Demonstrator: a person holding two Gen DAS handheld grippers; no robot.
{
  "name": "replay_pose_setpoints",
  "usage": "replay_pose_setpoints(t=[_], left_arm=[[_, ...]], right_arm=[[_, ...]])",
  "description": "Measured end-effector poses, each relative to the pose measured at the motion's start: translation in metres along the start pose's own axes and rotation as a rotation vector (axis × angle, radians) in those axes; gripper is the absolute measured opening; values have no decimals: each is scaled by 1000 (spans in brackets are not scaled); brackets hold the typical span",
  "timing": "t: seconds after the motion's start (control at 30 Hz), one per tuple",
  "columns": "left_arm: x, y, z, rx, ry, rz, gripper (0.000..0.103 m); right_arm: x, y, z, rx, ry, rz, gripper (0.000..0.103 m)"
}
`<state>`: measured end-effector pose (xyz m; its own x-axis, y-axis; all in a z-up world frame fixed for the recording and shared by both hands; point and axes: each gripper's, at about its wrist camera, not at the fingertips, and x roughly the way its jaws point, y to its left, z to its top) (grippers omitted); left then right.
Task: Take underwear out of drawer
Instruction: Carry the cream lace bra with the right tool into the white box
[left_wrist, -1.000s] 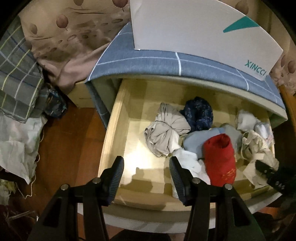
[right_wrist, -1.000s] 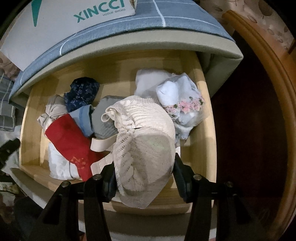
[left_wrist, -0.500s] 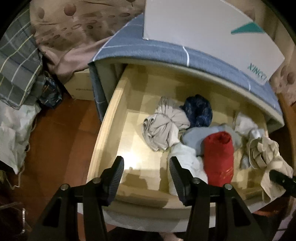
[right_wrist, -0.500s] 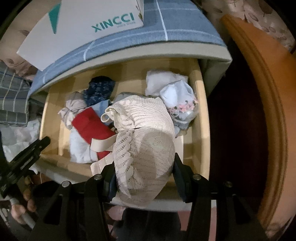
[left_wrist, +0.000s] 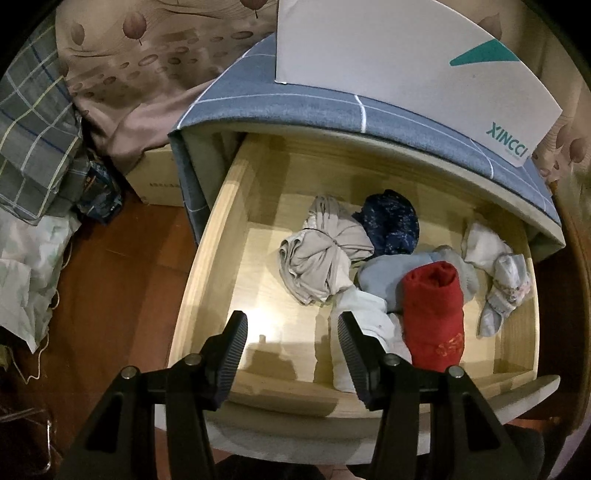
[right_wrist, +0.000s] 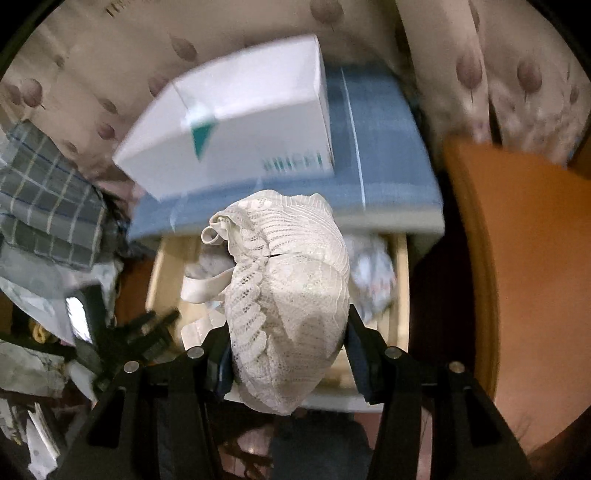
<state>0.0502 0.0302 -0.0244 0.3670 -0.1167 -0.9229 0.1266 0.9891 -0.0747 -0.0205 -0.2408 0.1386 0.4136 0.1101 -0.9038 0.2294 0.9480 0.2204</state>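
Up comes the cream lace underwear (right_wrist: 291, 295), lifted clear above the drawer (left_wrist: 207, 280) it lay in 1 second ago, while the left gripper (left_wrist: 291, 343) hangs wide and empty and the right gripper (right_wrist: 288, 354) pinches the soft, light, springy padded cup across its middle.

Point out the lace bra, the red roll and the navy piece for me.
lace bra (right_wrist: 291, 295): right wrist view, on its cup.
red roll (left_wrist: 432, 314): left wrist view, mid-roll.
navy piece (left_wrist: 391, 221): left wrist view, its centre.
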Motion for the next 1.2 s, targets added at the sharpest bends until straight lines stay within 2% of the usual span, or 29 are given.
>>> replay_pose_setpoints(t=[0.3, 0.5, 0.77, 1.2], left_arm=[[-3, 7, 1, -40, -27, -20, 52], [-8, 6, 0, -39, -60, 6, 52], [-6, 10, 2, -57, -52, -13, 52], [-4, 10, 4, -61, -46, -19, 52]], right_arm=[[-40, 30, 88, -94, -173, -49, 47], [-25, 50, 146, -166, -213, -101, 47], [38, 62, 187, -251, -141, -153, 47], [120, 58, 211, -272, -35, -212, 49]])
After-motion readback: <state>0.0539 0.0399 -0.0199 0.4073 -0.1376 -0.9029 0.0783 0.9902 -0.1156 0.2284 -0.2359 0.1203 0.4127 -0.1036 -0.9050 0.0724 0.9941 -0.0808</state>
